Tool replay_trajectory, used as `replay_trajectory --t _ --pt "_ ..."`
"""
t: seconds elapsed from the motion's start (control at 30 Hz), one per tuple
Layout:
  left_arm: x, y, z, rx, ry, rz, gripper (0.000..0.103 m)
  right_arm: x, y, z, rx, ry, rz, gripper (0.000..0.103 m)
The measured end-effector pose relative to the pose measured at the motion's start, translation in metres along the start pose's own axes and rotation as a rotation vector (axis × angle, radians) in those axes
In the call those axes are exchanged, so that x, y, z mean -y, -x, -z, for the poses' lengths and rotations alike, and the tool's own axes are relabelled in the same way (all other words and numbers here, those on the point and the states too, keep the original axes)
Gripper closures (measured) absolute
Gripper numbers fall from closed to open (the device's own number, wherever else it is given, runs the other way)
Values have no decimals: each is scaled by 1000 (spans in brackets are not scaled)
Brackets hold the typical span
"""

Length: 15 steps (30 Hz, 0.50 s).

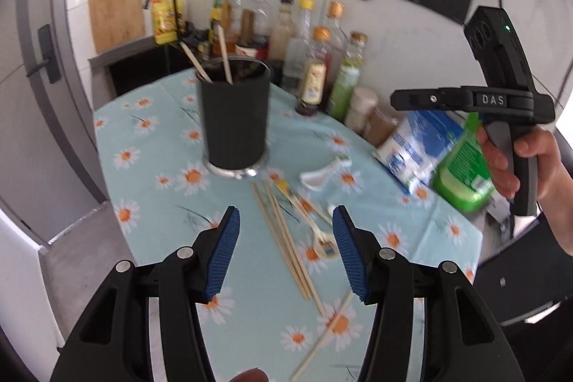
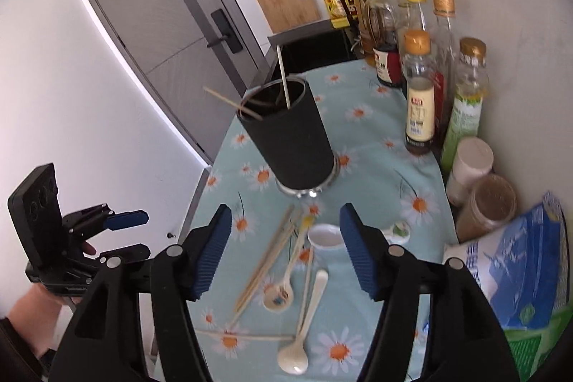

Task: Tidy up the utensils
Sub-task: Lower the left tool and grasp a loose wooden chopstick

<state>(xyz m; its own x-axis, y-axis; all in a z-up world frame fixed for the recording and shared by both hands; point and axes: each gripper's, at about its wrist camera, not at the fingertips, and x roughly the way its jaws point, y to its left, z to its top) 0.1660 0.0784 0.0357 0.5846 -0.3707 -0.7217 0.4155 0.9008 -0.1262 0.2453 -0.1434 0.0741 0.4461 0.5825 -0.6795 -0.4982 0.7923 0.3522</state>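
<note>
Both grippers spread wide over the floral tablecloth [image 1: 150,145], utensils loose below, nothing held.

We hold the left gripper [image 1: 285,249] above a bundle of wooden chopsticks [image 1: 286,246], its blue pads [image 1: 224,253] well apart and gripping nothing. Our right gripper [image 2: 285,251] hangs likewise splayed over the scatter: a white plastic spoon [image 2: 304,321] nearest the camera, a patterned spoon [image 2: 281,292] beside it, a short ceramic spoon [image 2: 324,238] just past them, more chopsticks [image 2: 266,260] to the left. The black utensil holder [image 2: 290,138] stands upright beyond the scatter, near the table's middle, with two chopsticks [image 2: 283,74] leaning in it. Sauce bottles [image 2: 419,88] line the wall side; a blue-and-white bag [image 2: 519,274] lies at the right edge.
</note>
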Motion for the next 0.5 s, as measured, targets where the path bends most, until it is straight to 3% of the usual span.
replay_trajectory --t 0.17,0.33,0.5 --pt "26 -18 20 -138 -123 36 51 7 -2 32 -92 -42 -23 40" --pt "49 -49 49 -303 -244 47 51 12 -1 59 -129 -82 -37 40" --pt "60 -76 78 -439 -294 52 55 21 -6 78 -173 -120 -44 40"
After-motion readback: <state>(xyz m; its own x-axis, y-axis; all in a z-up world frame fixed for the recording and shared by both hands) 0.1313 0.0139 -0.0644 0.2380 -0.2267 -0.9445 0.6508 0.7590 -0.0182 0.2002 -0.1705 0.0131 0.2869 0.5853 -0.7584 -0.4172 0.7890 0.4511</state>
